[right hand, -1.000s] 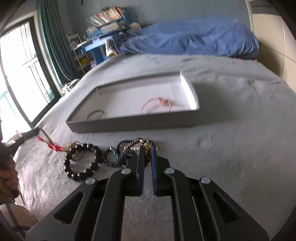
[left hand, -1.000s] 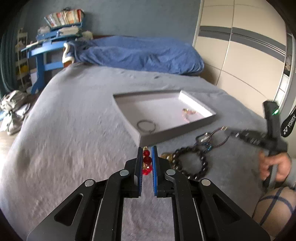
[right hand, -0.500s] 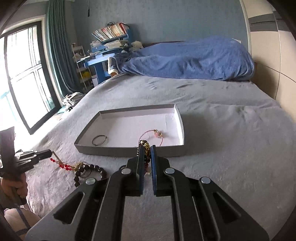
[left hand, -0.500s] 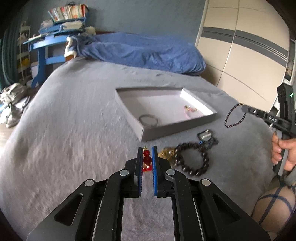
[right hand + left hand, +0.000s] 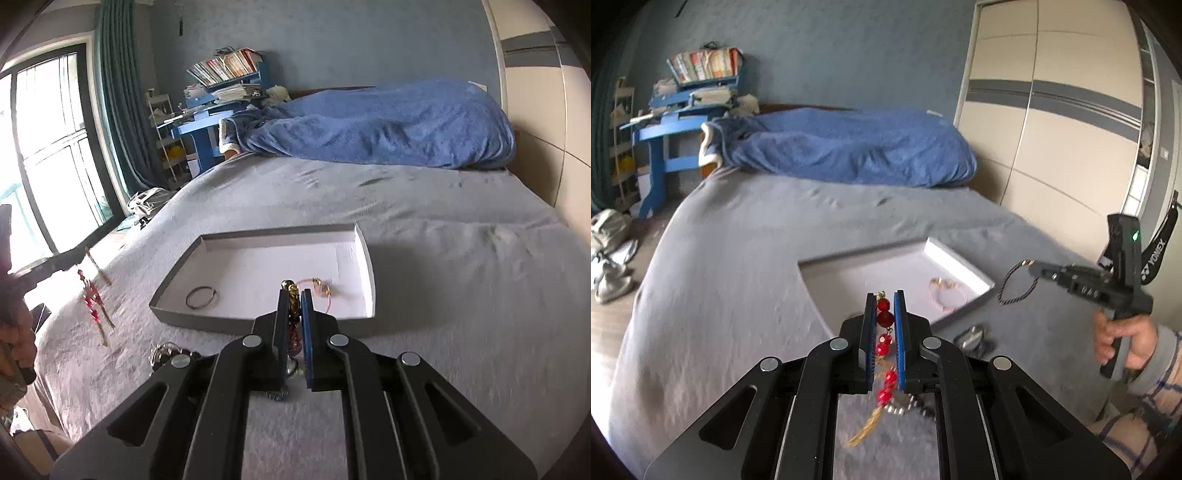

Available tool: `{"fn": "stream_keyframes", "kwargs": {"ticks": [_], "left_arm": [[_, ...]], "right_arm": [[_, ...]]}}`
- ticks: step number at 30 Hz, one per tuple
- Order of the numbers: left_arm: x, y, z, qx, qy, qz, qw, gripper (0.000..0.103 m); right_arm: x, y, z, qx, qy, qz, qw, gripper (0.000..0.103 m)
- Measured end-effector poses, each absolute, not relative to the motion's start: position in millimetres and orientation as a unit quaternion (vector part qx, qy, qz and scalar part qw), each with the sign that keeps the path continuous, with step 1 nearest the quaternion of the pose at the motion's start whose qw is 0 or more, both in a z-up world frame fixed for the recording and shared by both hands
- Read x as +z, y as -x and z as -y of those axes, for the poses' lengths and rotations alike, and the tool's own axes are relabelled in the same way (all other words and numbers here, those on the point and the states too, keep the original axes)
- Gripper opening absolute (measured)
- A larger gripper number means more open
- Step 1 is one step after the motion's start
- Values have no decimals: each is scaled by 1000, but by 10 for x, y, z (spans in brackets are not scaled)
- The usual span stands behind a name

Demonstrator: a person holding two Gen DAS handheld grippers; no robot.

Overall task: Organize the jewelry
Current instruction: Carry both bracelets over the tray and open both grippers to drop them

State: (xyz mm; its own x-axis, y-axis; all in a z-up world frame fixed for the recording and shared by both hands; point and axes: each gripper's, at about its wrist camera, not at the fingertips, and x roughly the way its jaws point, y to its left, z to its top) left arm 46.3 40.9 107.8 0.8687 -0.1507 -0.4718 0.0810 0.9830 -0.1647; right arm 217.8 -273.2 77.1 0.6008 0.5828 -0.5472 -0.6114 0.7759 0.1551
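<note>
My left gripper [image 5: 885, 299] is shut on a red bead strand [image 5: 884, 319] with a gold tassel, held above the grey bed; it hangs at the left of the right wrist view [image 5: 89, 299]. My right gripper [image 5: 294, 295] is shut on a dark cord bracelet [image 5: 294, 301] with a gold bead; the bracelet hangs from it at the right of the left wrist view [image 5: 1015, 284]. The white tray [image 5: 364, 254] holds a thin ring bracelet [image 5: 201, 296] and a pink bracelet [image 5: 321, 288]. More jewelry [image 5: 166, 354] lies in front of the tray.
A blue duvet [image 5: 376, 125] lies at the head of the bed. A blue desk [image 5: 668, 129] with books stands beyond the bed's left side. Wardrobe doors [image 5: 1052, 122] are on the right. A window [image 5: 44, 166] is on the left. Shoes [image 5: 609, 258] lie on the floor.
Both grippers have lifted higher with their pieces. The red strand now hangs free off the bed. The cord bracelet has moved toward the tray.
</note>
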Motion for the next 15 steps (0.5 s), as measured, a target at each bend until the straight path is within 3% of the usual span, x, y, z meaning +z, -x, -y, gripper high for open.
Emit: {"fn": "stream_keyframes", "kwargs": {"ticks": [15], "left_arm": [[1378, -1255, -260, -80, 32, -236, 968, 10]], "right_arm": [[856, -2687, 2287, 349, 53, -299, 887, 6]]}}
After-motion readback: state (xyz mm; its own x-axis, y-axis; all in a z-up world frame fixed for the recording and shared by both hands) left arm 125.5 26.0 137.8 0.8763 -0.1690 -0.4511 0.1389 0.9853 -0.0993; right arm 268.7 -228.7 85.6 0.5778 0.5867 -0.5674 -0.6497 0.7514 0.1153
